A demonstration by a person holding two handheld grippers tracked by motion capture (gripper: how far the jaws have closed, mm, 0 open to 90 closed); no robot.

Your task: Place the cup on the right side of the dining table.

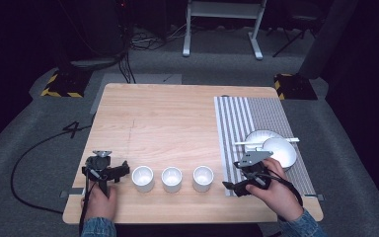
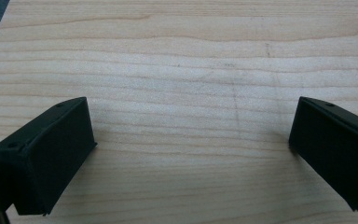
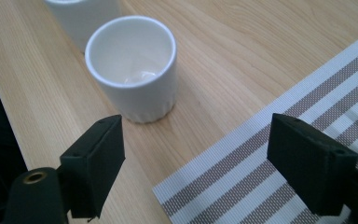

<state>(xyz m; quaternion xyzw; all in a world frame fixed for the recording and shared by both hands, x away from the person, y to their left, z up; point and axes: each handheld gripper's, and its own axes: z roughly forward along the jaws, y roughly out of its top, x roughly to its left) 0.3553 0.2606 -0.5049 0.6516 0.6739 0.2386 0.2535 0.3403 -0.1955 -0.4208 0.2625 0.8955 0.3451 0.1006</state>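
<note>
Three white cups stand in a row near the table's front edge: left (image 1: 142,178), middle (image 1: 171,178) and right (image 1: 203,177). My left gripper (image 1: 104,167) is just left of the left cup, held by a hand; in the left gripper view it (image 2: 191,140) is open over bare wood. My right gripper (image 1: 232,175) sits at the striped placemat's (image 1: 256,123) near left corner, right of the right cup. In the right gripper view it (image 3: 196,158) is open, with the right cup (image 3: 133,70) upright and empty just beyond its jaws and the placemat's edge (image 3: 284,140) beneath them.
A white bowl (image 1: 281,151), a second white dish (image 1: 259,137) and a white spoon (image 1: 266,141) lie on the placemat, just beyond my right hand. Another cup (image 3: 81,18) stands behind the near one. The wooden table (image 1: 168,118) stretches away behind the cups.
</note>
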